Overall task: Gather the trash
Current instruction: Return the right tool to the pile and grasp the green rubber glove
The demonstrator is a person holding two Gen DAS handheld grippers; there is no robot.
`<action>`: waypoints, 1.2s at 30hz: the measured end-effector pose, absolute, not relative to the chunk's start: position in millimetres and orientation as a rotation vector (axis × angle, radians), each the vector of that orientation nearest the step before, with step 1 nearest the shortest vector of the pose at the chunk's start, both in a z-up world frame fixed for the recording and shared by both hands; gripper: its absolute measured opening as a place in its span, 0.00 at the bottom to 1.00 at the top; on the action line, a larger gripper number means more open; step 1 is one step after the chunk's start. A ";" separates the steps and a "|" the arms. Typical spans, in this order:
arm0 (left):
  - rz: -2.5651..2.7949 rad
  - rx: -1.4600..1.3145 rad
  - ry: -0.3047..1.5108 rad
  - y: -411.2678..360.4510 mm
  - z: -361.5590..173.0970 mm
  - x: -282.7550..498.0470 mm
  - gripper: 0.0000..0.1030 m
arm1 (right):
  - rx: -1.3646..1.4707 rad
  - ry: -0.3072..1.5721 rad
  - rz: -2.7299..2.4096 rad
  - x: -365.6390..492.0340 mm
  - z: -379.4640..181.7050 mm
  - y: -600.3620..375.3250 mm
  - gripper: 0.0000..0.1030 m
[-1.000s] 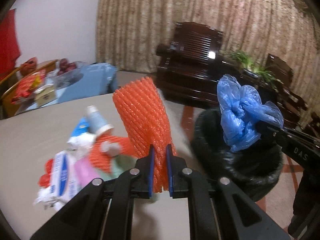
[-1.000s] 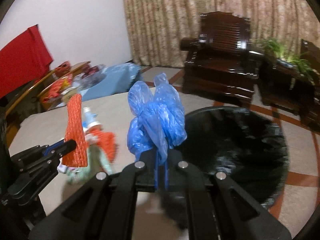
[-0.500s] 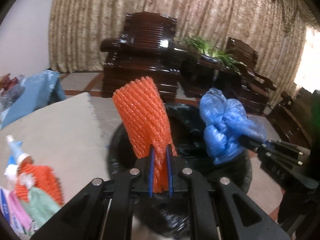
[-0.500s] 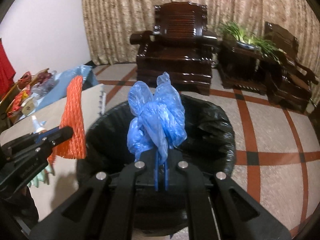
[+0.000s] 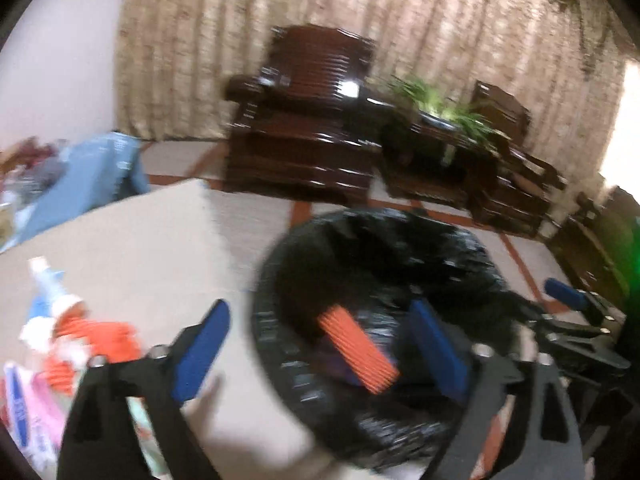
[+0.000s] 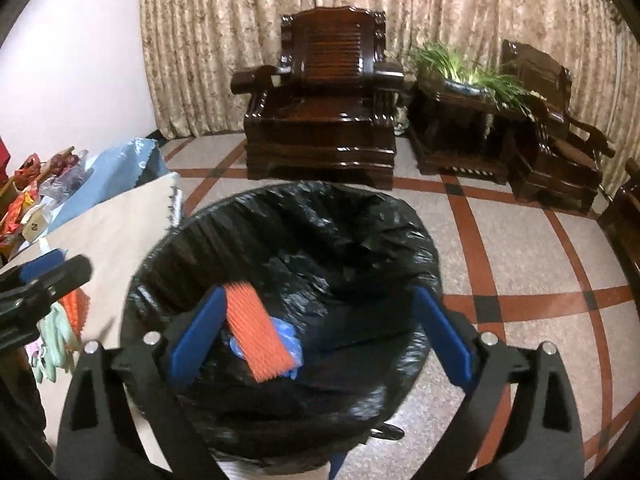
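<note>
Both the left gripper [image 5: 320, 350] and right gripper [image 6: 318, 330] had just spread wide, empty, over the black-lined bin [image 6: 360, 216], where the orange foam net [image 6: 258, 334] lay atop the blue plastic bag [image 6: 290, 338].

Orange foam net sleeve [image 6: 258, 334] lying tilted atop crumpled blue plastic bag [image 6: 290, 340], both inside black-lined bin [image 6: 360, 216]

A home's sitting room: heavy carved dark-wood armchairs [image 6: 320, 112] stand before floor-length beige patterned curtains [image 6: 440, 8], a green leafy potted plant [image 6: 472, 64] sits on a dark wooden side table [image 6: 452, 136], and the speckled floor carries red tile bands [image 6: 472, 240]. A black-lined waste bin [image 6: 280, 240] stands beside a beige-covered worktop [image 6: 120, 220].
</note>
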State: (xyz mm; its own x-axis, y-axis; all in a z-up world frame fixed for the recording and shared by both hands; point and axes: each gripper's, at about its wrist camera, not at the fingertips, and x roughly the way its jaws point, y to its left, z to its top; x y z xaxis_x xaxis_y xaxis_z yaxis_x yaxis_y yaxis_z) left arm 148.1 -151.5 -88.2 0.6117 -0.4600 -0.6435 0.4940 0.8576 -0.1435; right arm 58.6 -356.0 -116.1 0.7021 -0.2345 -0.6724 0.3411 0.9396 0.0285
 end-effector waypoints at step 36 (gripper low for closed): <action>0.035 0.060 0.719 119.6 -139.0 104.9 0.87 | -0.106 0.845 0.311 164.8 -169.4 -51.2 0.53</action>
